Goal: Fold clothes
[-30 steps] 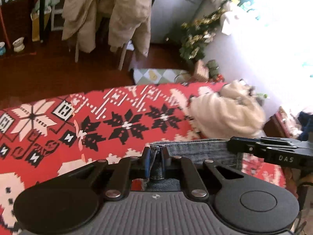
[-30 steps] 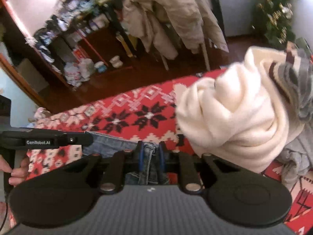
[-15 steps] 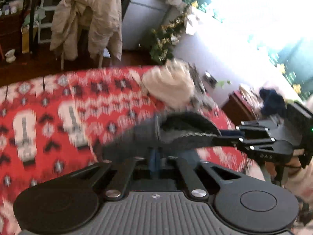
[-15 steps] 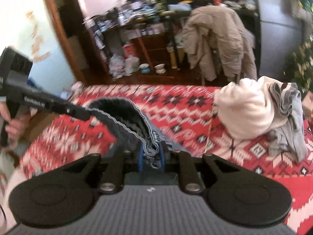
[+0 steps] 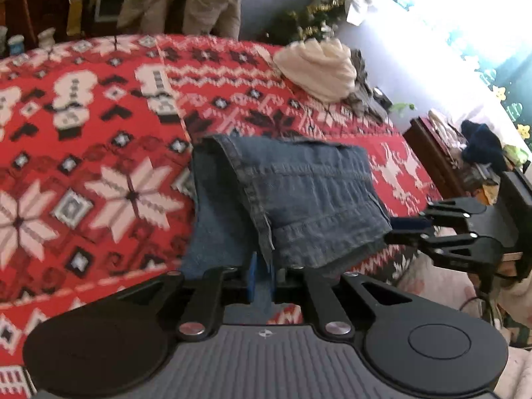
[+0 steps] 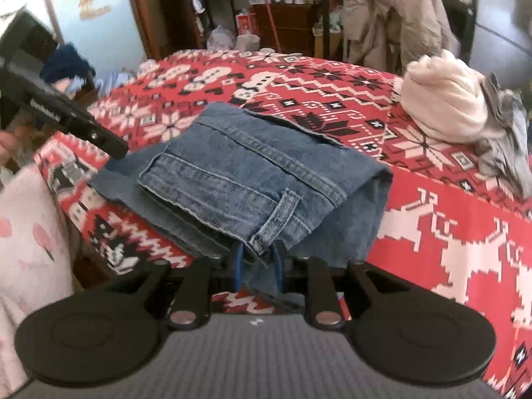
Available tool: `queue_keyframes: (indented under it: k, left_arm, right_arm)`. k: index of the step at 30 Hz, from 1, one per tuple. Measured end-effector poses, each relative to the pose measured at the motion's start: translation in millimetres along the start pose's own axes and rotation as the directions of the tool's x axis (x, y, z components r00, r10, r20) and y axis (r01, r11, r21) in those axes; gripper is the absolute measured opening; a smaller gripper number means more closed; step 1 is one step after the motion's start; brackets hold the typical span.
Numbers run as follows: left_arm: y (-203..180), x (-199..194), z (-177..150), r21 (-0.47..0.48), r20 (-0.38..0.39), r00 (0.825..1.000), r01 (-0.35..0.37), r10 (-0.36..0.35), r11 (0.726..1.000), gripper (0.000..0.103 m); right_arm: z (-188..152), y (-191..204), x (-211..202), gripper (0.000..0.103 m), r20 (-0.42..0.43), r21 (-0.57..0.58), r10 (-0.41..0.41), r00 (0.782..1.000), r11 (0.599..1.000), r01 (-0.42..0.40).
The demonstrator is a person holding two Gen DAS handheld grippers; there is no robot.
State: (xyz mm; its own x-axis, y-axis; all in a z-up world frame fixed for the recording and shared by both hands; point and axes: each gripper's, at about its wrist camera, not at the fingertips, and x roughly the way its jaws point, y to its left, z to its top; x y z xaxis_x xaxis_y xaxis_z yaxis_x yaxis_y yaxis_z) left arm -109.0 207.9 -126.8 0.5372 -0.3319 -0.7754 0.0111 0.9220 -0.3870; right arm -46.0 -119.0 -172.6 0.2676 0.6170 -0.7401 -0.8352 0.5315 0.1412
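Blue jeans (image 5: pixel 316 199) (image 6: pixel 232 173) lie folded in a thick stack on the red patterned blanket (image 5: pixel 99 166) (image 6: pixel 449 232). My left gripper (image 5: pixel 262 272) pinches the near denim edge between its blue pads, its jaws just starting to part; in the right wrist view its black tip (image 6: pixel 119 149) rests at the stack's left side. My right gripper (image 6: pixel 257 266) straddles the waistband corner with the belt loop. Its jaws are opening, and a dark gap shows beside one pad with the denim still between them. Its fingers (image 5: pixel 399 232) reach the stack's right corner.
A cream garment (image 5: pixel 319 66) (image 6: pixel 442 106) and a grey one (image 6: pixel 512 146) are heaped at the blanket's far right. A beige jacket (image 6: pixel 392 16) hangs on a chair behind the bed. A dark wooden side table (image 5: pixel 432 153) stands off the right edge. A hand (image 6: pixel 6 146) holds the left gripper.
Both grippers carried the jeans' edge, lifted in an arch half a second ago, toward the near edge and down. The jeans now lie flat and folded. The right pads stand slightly wider.
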Motion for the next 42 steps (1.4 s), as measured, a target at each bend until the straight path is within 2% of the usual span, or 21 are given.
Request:
queue_keyframes:
  k: [1, 3, 7, 10, 14, 16, 18, 21, 23, 24, 26, 28, 29, 30, 31, 33, 35, 40, 42]
  left_arm:
    - [2.2, 0.7, 4.0, -0.009, 0.006, 1.000, -0.004, 0.004, 1.000, 0.014]
    - [5.9, 5.7, 11.3, -0.031, 0.014, 1.000, 0.002, -0.001, 1.000, 0.031]
    - [13.0, 23.4, 20.3, -0.097, 0.011, 0.998, 0.055, -0.054, 0.994, 0.034]
    - [17.6, 36.1, 19.2, -0.146, -0.006, 0.997, 0.081, -0.082, 0.986, 0.034]
    - [20.8, 47.8, 13.8, -0.200, -0.037, 0.992, 0.114, -0.124, 0.973, 0.035]
    - [21.3, 51.0, 11.7, -0.208, -0.050, 0.990, 0.116, -0.129, 0.971, 0.036]
    - [21.5, 53.1, 10.2, -0.213, -0.051, 0.991, 0.112, -0.125, 0.971, 0.043]
    - [21.8, 59.5, 9.6, -0.232, -0.054, 0.989, 0.119, -0.135, 0.965, 0.045]
    - [20.0, 64.9, 9.6, -0.233, -0.063, 0.986, 0.133, -0.152, 0.963, 0.045]
    - [18.5, 67.8, 9.6, -0.230, -0.068, 0.984, 0.142, -0.162, 0.963, 0.044]
    - [16.1, 74.0, 9.5, -0.225, -0.081, 0.982, 0.147, -0.169, 0.963, 0.042]
    - [15.1, 79.0, 9.9, -0.229, -0.089, 0.982, 0.143, -0.167, 0.963, 0.031]
    - [14.8, 80.3, 10.3, -0.236, -0.091, 0.982, 0.143, -0.168, 0.961, 0.020]
    - [13.0, 77.5, 11.6, -0.240, -0.087, 0.981, 0.150, -0.175, 0.959, 0.016]
    - [9.6, 72.4, 13.6, -0.233, -0.085, 0.980, 0.153, -0.177, 0.960, 0.015]
    - [1.4, 59.6, 18.1, -0.213, -0.082, 0.980, 0.158, -0.179, 0.964, 0.014]
    - [-5.4, 46.1, 20.6, -0.192, -0.078, 0.981, 0.162, -0.180, 0.968, 0.015]
    - [-2.4, 64.0, 12.1, -0.174, -0.158, 0.979, 0.101, -0.129, 0.980, 0.017]
    - [3.1, 69.7, 7.0, -0.181, -0.175, 0.978, 0.083, -0.115, 0.980, 0.027]
  right_arm:
    - [2.1, -5.2, -3.0, 0.024, 0.010, 0.024, 0.007, 1.000, 1.000, -0.008]
    - [6.3, -15.6, -9.1, 0.025, 0.031, 0.072, 0.021, 0.999, 0.997, -0.023]
    - [15.9, -40.2, -15.0, 0.035, 0.072, 0.211, 0.061, 0.996, 0.975, -0.075]
    - [15.7, -58.4, -19.0, 0.039, 0.121, 0.339, 0.124, 0.985, 0.927, -0.158]
    - [8.8, -80.0, -15.7, 0.042, 0.145, 0.479, 0.134, 0.980, 0.858, -0.188]
    - [4.0, -88.8, -0.9, 0.041, 0.104, 0.560, 0.150, 0.983, 0.809, -0.182]
    - [-0.4, -93.5, 15.0, 0.041, 0.058, 0.602, 0.155, 0.986, 0.783, -0.158]
    - [-5.9, -96.2, 31.9, 0.040, 0.048, 0.647, 0.194, 0.980, 0.741, -0.179]
    - [-7.3, -95.9, 40.3, 0.036, 0.055, 0.671, 0.228, 0.972, 0.712, -0.205]
    - [-5.9, -93.4, 44.5, 0.032, 0.047, 0.668, 0.245, 0.968, 0.713, -0.213]
    - [-3.4, -88.0, 49.1, 0.032, 0.017, 0.651, 0.233, 0.972, 0.736, -0.188]
    - [-3.7, -87.8, 53.8, 0.032, 0.026, 0.661, 0.227, 0.973, 0.726, -0.187]
    - [-4.4, -87.5, 55.4, 0.031, 0.028, 0.669, 0.226, 0.974, 0.720, -0.187]
    - [-5.1, -87.0, 57.0, 0.023, 0.030, 0.676, 0.225, 0.974, 0.714, -0.185]
    - [-4.0, -84.5, 56.8, 0.020, 0.024, 0.669, 0.220, 0.975, 0.722, -0.180]
    - [0.8, -76.9, 51.4, 0.018, 0.020, 0.649, 0.211, 0.977, 0.741, -0.174]
    - [5.5, -72.5, 43.7, 0.018, 0.016, 0.648, 0.219, 0.976, 0.741, -0.177]
    - [7.7, -62.6, 44.9, 0.020, -0.034, 0.624, 0.205, 0.978, 0.769, -0.139]
    - [6.2, -60.2, 49.5, 0.022, -0.054, 0.609, 0.194, 0.979, 0.784, -0.122]
